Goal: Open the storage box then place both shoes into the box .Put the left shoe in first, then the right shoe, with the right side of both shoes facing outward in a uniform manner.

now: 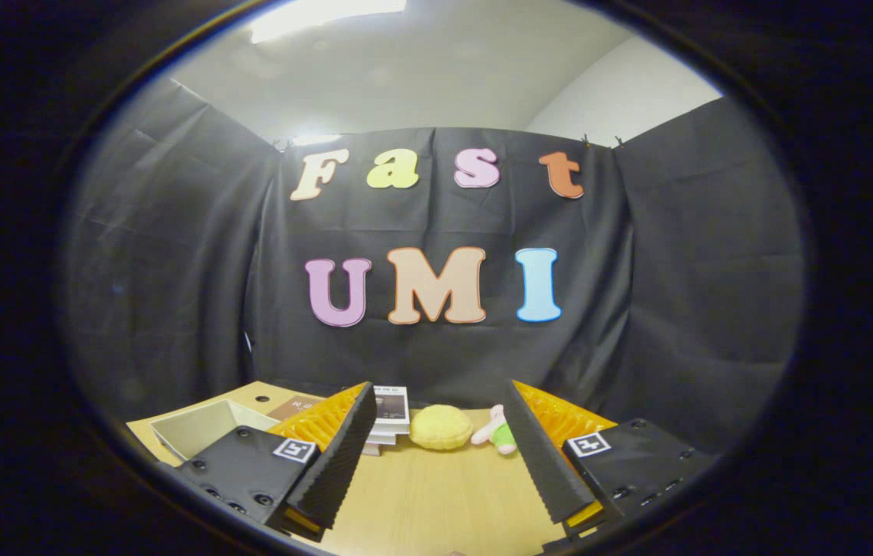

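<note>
My gripper [442,448] stands open above the wooden table [436,494], its two ribbed black fingers [340,455] spread wide with nothing between them. The camera looks level toward the booth's back wall. A white open container [201,428] lies at the left, just beyond the left finger; whether it is the storage box I cannot tell.
Beyond the fingers near the back wall lie a stack of booklets [388,417], a round yellow plush [441,427] and a small pink and green toy [496,432]. A brown card [293,405] rests at the back left. Black cloth walls close off the table behind and at both sides.
</note>
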Demonstrator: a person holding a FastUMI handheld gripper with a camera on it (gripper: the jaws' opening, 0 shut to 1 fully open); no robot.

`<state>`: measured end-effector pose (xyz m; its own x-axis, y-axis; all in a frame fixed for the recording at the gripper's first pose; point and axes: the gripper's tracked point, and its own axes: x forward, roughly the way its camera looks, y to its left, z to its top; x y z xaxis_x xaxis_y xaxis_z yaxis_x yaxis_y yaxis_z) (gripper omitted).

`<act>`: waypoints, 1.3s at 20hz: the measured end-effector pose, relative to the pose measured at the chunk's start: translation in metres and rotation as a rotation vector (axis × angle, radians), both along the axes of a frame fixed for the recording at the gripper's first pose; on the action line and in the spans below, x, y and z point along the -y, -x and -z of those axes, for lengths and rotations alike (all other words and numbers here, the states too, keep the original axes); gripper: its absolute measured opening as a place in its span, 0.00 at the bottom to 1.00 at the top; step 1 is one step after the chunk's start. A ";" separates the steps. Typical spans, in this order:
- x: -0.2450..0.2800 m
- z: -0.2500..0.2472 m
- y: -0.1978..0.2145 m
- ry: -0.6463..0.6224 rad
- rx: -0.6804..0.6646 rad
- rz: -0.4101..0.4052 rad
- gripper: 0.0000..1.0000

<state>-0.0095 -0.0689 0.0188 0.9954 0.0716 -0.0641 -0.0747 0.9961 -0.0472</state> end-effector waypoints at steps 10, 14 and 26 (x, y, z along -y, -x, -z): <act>-0.011 -0.003 -0.001 -0.022 0.011 -0.021 1.00; -0.011 -0.002 -0.001 -0.020 0.017 -0.015 1.00; -0.014 -0.005 -0.001 -0.018 0.035 -0.023 1.00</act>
